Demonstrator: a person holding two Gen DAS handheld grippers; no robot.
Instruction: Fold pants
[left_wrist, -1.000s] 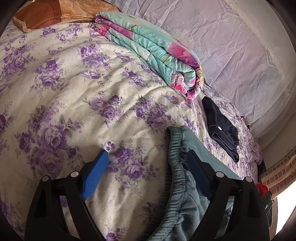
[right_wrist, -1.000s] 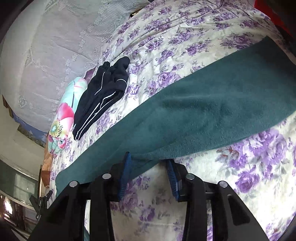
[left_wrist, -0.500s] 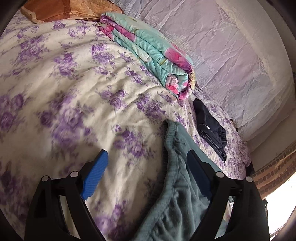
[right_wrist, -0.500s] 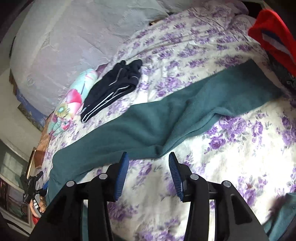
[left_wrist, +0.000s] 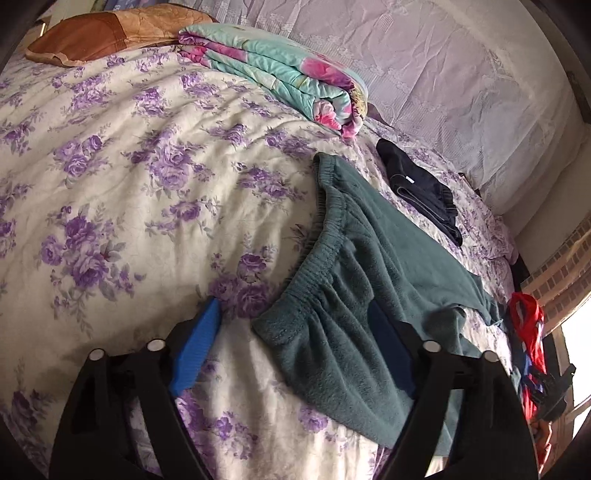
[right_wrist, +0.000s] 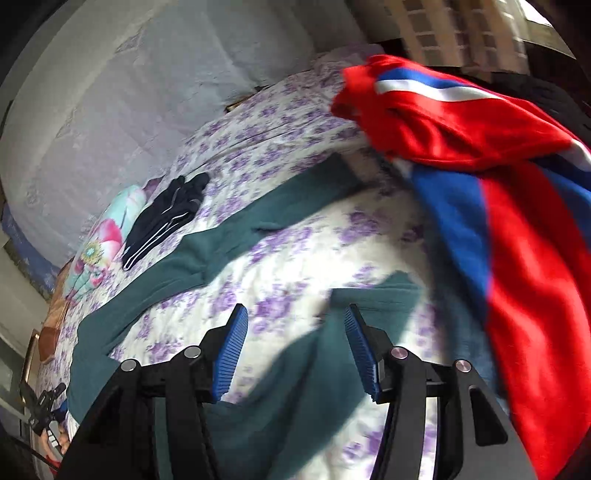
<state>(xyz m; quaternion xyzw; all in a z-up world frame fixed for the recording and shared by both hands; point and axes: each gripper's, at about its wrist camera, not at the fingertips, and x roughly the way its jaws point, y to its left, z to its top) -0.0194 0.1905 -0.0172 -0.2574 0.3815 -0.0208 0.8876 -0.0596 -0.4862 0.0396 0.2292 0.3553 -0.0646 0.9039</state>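
Teal fleece pants (left_wrist: 369, 288) lie spread on the floral bedspread, with the elastic waistband nearest my left gripper (left_wrist: 295, 350). That gripper is open and hovers over the waistband corner, its right finger partly hidden by the fabric. In the right wrist view the pants (right_wrist: 221, 243) stretch across the bed, one leg end lying under my right gripper (right_wrist: 295, 350). The right gripper is open and empty above that leg end.
A folded turquoise floral quilt (left_wrist: 280, 74) and a brown pillow (left_wrist: 103, 33) lie at the head of the bed. Folded dark pants (left_wrist: 421, 188) lie beyond the teal pair. A red, white and blue garment (right_wrist: 498, 206) is piled at the bed's foot.
The right gripper has opened wider and swung along the bed toward the leg ends and the red garment. The left gripper pulled back a little from the waistband, staying open.
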